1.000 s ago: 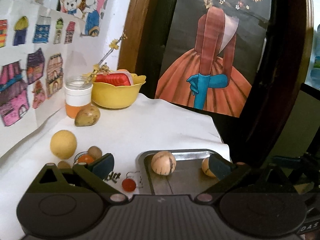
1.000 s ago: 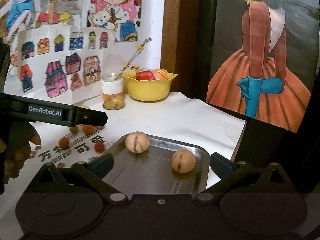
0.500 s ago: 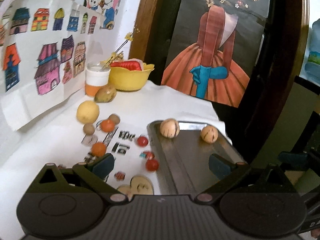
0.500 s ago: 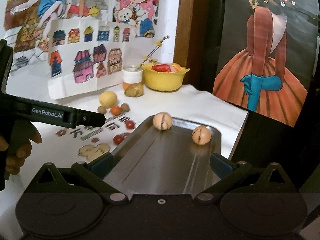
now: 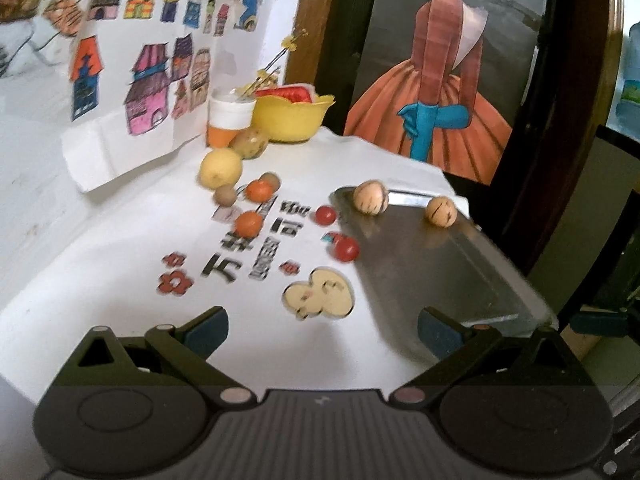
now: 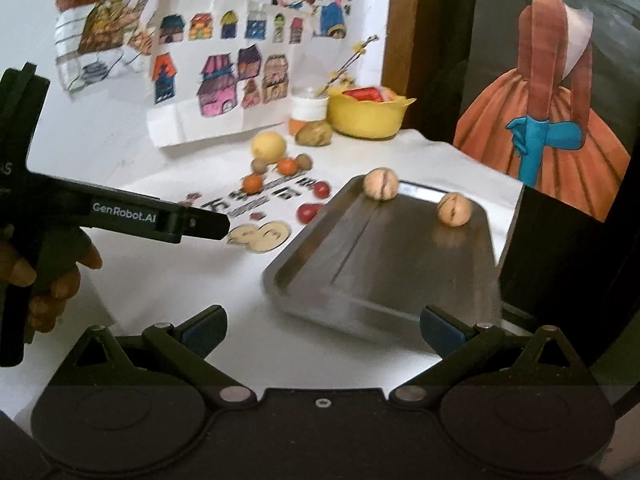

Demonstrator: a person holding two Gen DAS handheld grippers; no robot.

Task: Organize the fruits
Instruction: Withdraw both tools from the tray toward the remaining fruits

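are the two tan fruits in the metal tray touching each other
Apart. In the right wrist view, bare tray floor shows between the left tan fruit and the right tan fruit at the far end of the metal tray.

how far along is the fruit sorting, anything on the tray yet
Done: two tan streaked fruits sit at the far end of the metal tray. In hand: nothing; the left gripper and right gripper are both open and empty. Left: the yellow fruit, two orange ones, two red ones, two small brown ones and the mottled fruit lie on the white cloth.
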